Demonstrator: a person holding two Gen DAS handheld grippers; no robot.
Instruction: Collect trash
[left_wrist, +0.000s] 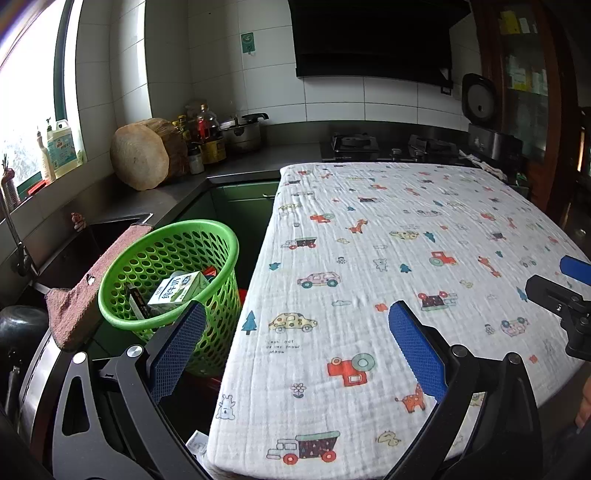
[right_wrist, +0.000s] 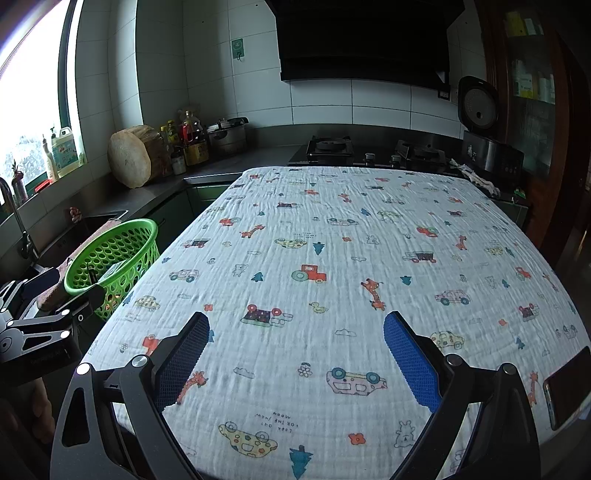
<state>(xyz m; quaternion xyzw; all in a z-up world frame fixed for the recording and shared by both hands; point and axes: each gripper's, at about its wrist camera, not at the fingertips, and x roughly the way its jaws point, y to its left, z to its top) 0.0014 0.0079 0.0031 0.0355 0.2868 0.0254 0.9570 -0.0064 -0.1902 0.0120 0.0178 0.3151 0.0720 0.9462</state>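
A green perforated basket (left_wrist: 155, 258) stands left of the table and holds a white and green milk carton (left_wrist: 179, 290) with other packaging beside it. My left gripper (left_wrist: 295, 332) hovers open over the table's left edge, nothing between its blue pads. In the right wrist view the same basket (right_wrist: 114, 254) sits at the far left, and my right gripper (right_wrist: 295, 343) is open and empty above the patterned tablecloth (right_wrist: 332, 258). The cloth shows no loose trash. The left gripper's body (right_wrist: 40, 332) appears at the left edge of the right wrist view.
A dark phone (right_wrist: 565, 387) lies at the table's right front edge. A pinkish rag (left_wrist: 92, 288) hangs by the sink (left_wrist: 92, 236). A wooden chopping block (left_wrist: 147, 155), bottles, a pot, a stove (left_wrist: 391, 147) and a rice cooker (left_wrist: 487, 125) line the counter behind.
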